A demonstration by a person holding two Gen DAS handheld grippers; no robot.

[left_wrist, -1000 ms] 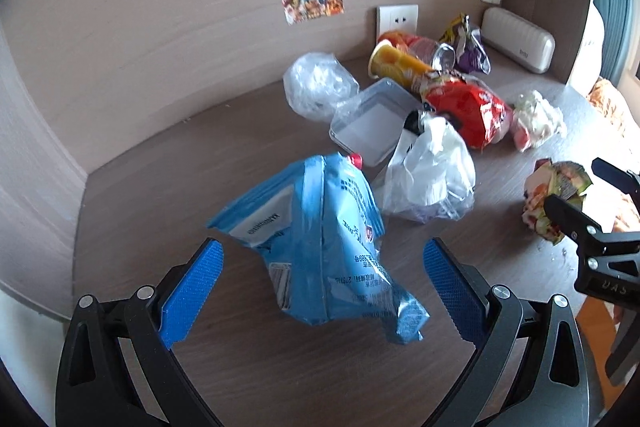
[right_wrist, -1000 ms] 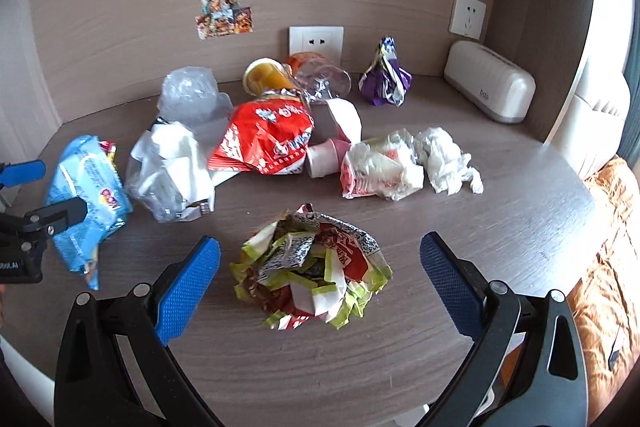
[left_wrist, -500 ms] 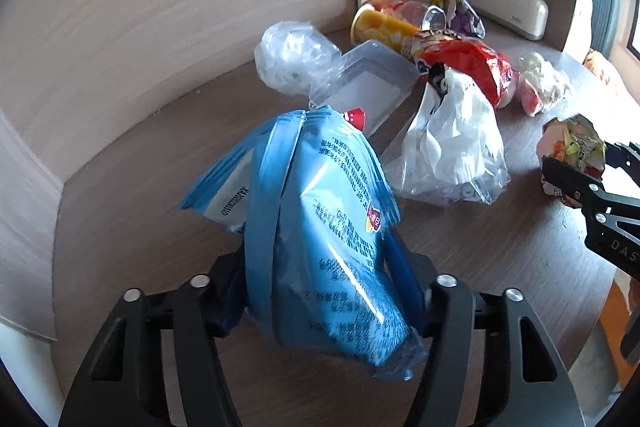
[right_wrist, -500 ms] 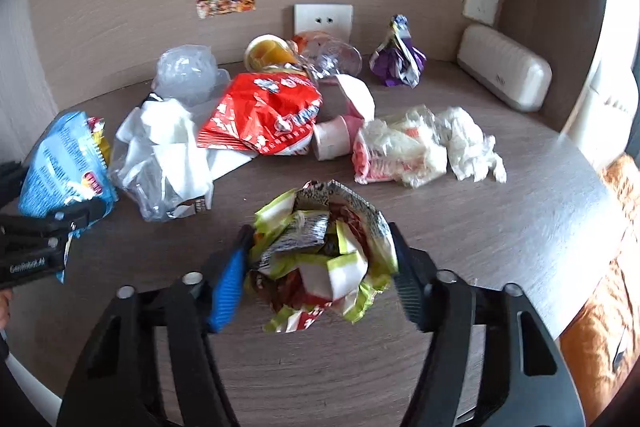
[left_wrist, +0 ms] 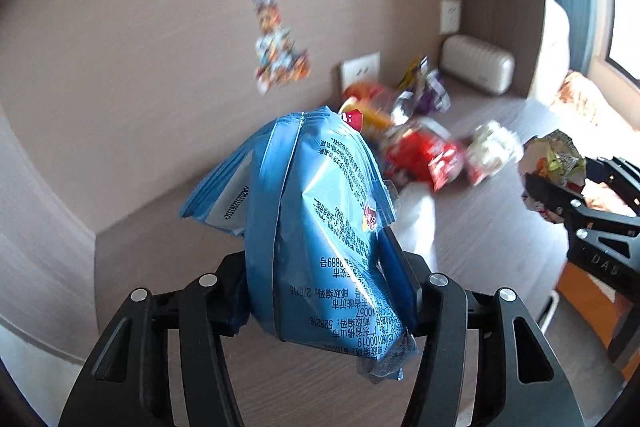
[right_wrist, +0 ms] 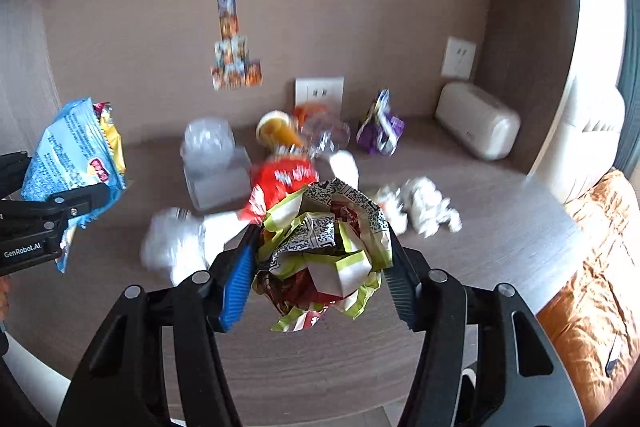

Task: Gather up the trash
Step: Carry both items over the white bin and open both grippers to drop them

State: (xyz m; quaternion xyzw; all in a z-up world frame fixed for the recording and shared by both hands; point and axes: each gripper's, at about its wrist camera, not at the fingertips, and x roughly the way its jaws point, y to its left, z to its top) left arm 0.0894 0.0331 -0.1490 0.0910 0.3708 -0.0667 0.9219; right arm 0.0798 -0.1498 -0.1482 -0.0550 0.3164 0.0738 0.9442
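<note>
Table [right_wrist: 500, 227]: brown wood-grain top, set against a wall of the same tone at its far edge and a side wall at the right; most of the litter lies along the far half.

Pale ribbed case [right_wrist: 478, 121]: far right corner of the table, against the wall.

Blue snack bag [left_wrist: 320, 227]: lifted clear of the table and pinched across its middle by the left gripper [left_wrist: 320, 291]. The jaws have just been closing and now press both sides of the bag, which stands up between them with its crimped end hanging below. In the right wrist view it shows at the left edge [right_wrist: 76, 155], above the table's left side.

Crumpled wrapper ball [right_wrist: 324, 251]: green, white and red paper, held off the table, squeezed between the blue pads of the right gripper [right_wrist: 320, 267], whose jaws have just been closing on it.

Red snack bag [right_wrist: 284, 183]: middle of the table, blurred.

White plastic bag [right_wrist: 176, 247]: near the left front of the heap, blurred.

Clear tray [right_wrist: 216, 179]: left of the red bag, with what may be a clear crumpled bag [right_wrist: 206, 139] on its far end.

White tissue wad [right_wrist: 424, 205]: right of the red bag.

Purple wrapper [right_wrist: 380, 129]: far edge, standing.

Yellow tube can [right_wrist: 276, 133]: far edge, lying on its side.
</note>
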